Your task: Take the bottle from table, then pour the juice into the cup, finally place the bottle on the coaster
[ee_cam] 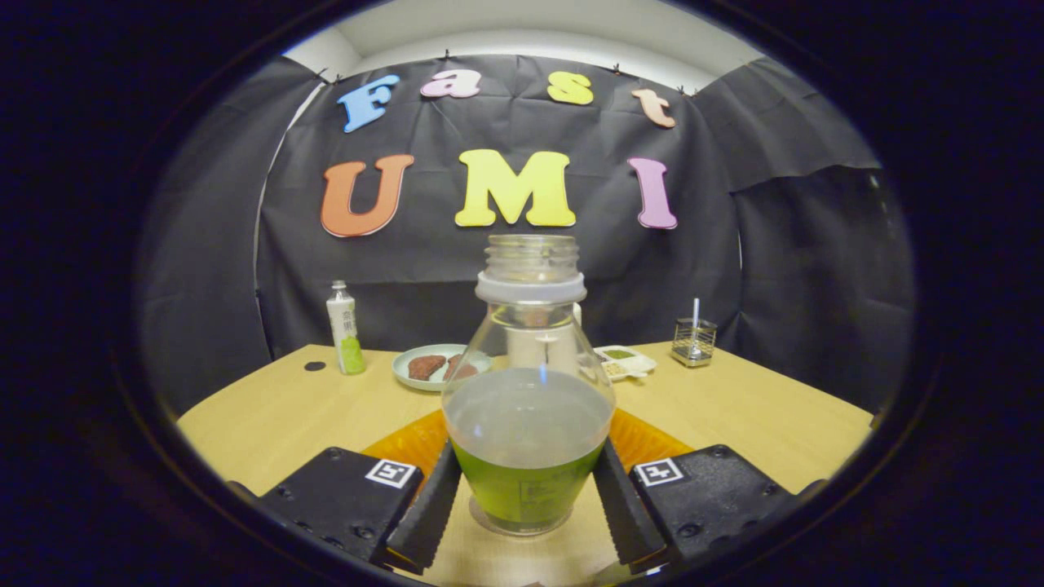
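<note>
A black-draped booth surrounds the pale wooden table [269, 416] I'm working over. The uncapped bottle [528, 391], about a third full of green juice, stands upright between my gripper [527, 497] fingers, which sit against its lower flanks on both sides, apparently clamped. An orange coaster [644, 440] lies just behind it; I can't say whether the base overlaps it. My worry: the tapered, slick walls could let it slip upward-squeezed, tilting and spilling juice.
</note>
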Demonstrator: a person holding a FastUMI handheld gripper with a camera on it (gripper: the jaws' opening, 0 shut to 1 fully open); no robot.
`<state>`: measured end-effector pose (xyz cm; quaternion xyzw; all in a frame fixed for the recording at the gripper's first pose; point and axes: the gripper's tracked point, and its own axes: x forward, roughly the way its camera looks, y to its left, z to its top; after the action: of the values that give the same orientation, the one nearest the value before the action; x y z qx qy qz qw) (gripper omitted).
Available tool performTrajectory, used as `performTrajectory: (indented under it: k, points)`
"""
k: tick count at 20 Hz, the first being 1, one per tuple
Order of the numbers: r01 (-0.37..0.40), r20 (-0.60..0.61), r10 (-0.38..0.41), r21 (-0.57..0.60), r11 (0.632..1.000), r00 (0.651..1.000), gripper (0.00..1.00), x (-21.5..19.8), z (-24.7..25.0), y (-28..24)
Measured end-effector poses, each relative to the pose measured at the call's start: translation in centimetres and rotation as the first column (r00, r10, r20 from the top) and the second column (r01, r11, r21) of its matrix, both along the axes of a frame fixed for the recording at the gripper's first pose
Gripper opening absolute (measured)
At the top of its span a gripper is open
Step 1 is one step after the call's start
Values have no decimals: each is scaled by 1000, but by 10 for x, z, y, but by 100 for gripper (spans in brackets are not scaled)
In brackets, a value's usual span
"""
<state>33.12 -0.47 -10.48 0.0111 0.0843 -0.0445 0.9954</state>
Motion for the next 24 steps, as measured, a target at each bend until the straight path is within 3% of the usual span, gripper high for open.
performTrajectory:
  k: [3,8,10,13,15,24]
  points:
    - [33,-52,-35,-38,999,998,83,10,-15,-7]
    - [7,-93,-10,-34,999,996,83,25,-33,1]
    - [23,-106,-27,-38,999,994,87,26,-36,-4]
    - [-10,-96,10,-4,1000,995,93,25,-34,4]
    - [-7,-90,7,-1,1000,996,99,22,-31,3]
    - [27,-7,-27,17,999,1000,100,-27,16,-8]
